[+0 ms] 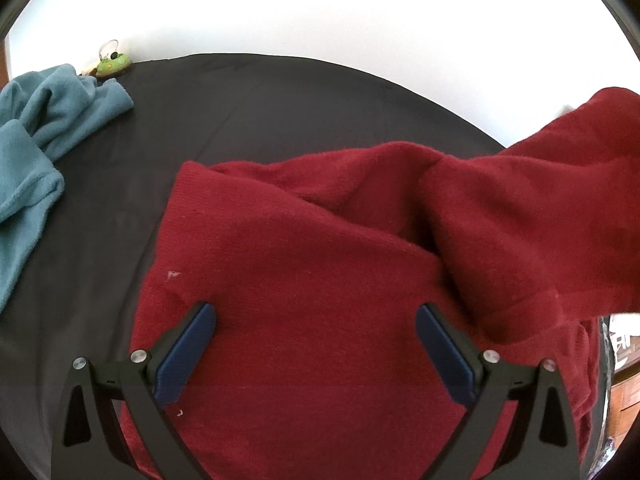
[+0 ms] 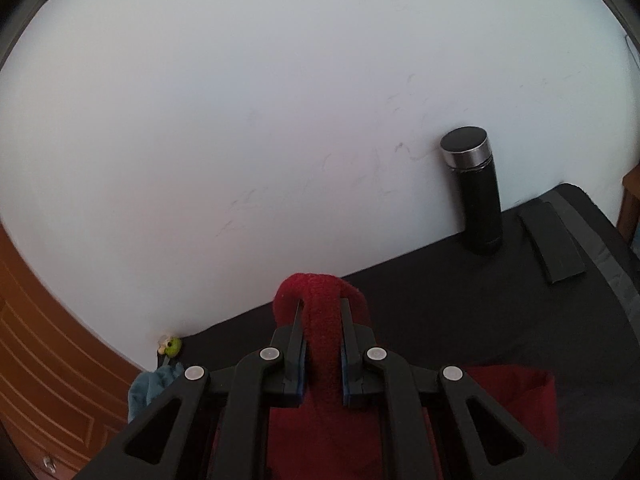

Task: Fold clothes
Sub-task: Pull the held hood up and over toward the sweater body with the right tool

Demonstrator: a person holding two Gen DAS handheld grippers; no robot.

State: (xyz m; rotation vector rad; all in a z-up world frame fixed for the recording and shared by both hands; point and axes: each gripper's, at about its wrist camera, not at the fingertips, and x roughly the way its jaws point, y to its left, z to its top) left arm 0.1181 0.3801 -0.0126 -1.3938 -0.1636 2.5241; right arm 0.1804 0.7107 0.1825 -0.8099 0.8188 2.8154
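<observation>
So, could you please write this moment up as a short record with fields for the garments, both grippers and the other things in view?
surface: black table cover
main garment: red sweater, spread on the cover, one part lifted at the right
left gripper: open, over the red sweater, holding nothing
right gripper: shut on a fold of the red sweater, raised off the cover
second garment: blue garment, bunched at the left edge
other things: black flask upright by the white wall; small green toy at the cover's far edge

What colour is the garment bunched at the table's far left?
Teal blue garment; clearest in the left wrist view.
</observation>
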